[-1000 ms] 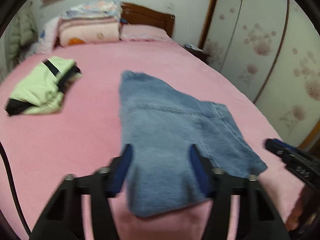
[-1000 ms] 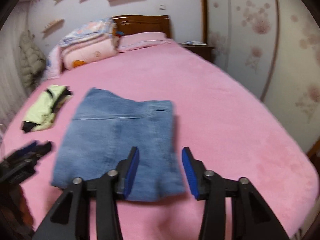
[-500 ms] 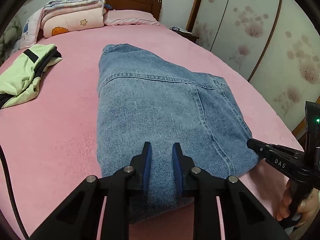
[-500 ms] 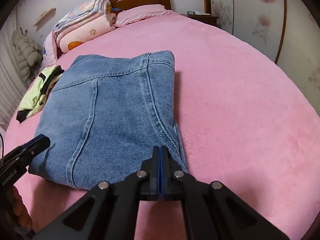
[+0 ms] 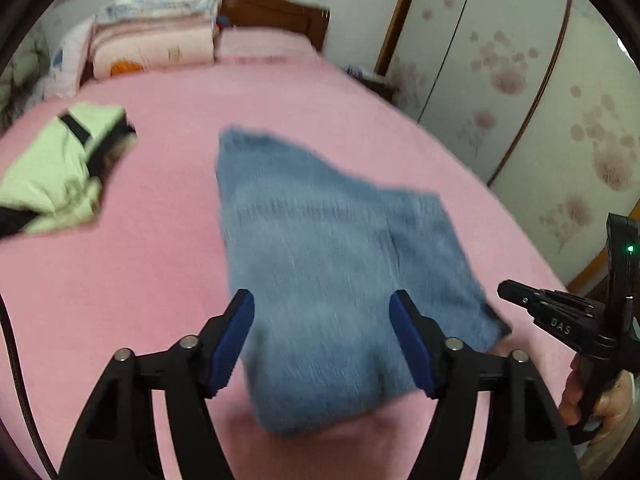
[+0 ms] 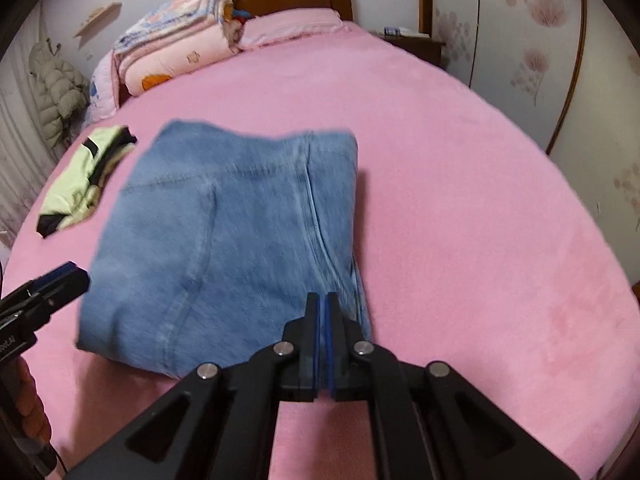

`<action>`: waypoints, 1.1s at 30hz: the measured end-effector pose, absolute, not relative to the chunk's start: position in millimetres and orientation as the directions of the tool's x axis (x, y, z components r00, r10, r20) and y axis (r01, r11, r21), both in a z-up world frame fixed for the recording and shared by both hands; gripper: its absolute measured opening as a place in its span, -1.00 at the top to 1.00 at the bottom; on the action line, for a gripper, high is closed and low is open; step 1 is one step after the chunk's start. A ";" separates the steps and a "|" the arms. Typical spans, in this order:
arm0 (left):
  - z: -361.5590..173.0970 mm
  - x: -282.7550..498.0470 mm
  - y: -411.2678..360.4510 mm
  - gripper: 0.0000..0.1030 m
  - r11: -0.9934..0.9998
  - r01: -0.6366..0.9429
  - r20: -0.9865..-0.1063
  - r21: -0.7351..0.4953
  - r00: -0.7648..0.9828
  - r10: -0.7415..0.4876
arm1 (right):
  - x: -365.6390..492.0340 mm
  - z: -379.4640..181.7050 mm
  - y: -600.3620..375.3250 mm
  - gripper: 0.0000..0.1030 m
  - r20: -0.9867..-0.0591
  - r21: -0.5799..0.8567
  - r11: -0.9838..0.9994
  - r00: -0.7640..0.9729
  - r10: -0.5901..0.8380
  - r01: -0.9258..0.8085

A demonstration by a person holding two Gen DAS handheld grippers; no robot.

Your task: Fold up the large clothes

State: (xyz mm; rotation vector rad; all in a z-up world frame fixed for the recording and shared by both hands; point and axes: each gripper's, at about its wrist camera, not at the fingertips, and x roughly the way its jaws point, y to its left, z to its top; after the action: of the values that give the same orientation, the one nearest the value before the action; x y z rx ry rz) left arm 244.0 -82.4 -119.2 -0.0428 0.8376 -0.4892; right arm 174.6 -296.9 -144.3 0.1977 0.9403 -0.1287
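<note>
Left wrist view: folded blue jeans [image 5: 332, 264] flat on the pink bed [image 5: 140, 280], near its front edge. Left gripper [image 5: 322, 336] hovering over the near end of the denim, jaws spread wide, blue pads [image 5: 232, 336] apart with nothing between them. Motion blur over the fabric, seams hard to read. Off to the far left, a folded light green garment [image 5: 60, 168] with black trim, well apart from the jeans. At the headboard [image 5: 276, 12], stacked quilts [image 5: 156, 36] beside a pink pillow [image 5: 260, 46]. Floral wardrobe doors [image 5: 520, 92] along the right side. At the right edge, the other tool's black body, held in a hand.

Right wrist view: right gripper [image 6: 321, 312] at the near right corner of the jeans [image 6: 224, 240], jaws pressed together with only a thin slit between the pads. Cannot tell whether any denim edge sits pinched in that slit; tips just over the near hem. Side seam running along the jeans' right edge. Green garment [image 6: 76, 188] beyond the left side of the denim. Grey padded jacket [image 6: 56, 92] hanging by the left wall. Nightstand [image 6: 416, 46] beside the bed's far right corner.
</note>
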 end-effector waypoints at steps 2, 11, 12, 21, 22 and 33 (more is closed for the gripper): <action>-99.7 256.7 -78.7 -0.40 0.887 0.408 -0.690 -0.218 0.578 -0.436 | 179.0 -123.1 -299.3 0.95 -0.793 0.128 0.976 0.609 -0.005 0.174; -61.8 339.0 -117.0 -0.42 0.886 0.436 -0.694 -0.160 0.588 -0.414 | 257.0 -53.2 -293.5 0.95 -0.729 0.160 0.986 0.679 0.080 0.055; -64.8 351.9 -125.6 -0.42 0.885 0.435 -0.701 -0.163 0.580 -0.415 | 271.7 -52.8 -292.3 0.95 -0.729 0.166 0.985 0.679 0.087 0.052; -153.3 426.3 -162.9 -0.42 0.941 0.307 -0.834 -0.143 0.475 -0.282 | 369.4 -124.0 -290.8 0.95 -0.806 0.299 0.950 0.555 0.203 0.086; -159.4 426.1 -164.8 -0.42 0.944 0.308 -0.833 -0.123 0.484 -0.267 | 374.9 -137.6 -291.9 0.95 -0.822 0.303 0.948 0.530 0.207 0.099; -197.0 443.8 -123.1 -0.65 0.948 0.228 -0.838 -0.221 0.452 -0.305 | 361.5 -189.3 -335.6 1.00 -0.830 0.304 0.944 0.522 0.195 0.131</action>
State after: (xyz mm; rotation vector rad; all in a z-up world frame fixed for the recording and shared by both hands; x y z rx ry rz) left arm 443.9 -123.1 -197.0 -0.0805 1.0517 -0.3297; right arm 361.5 -335.6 -189.3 0.3501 1.0267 0.0395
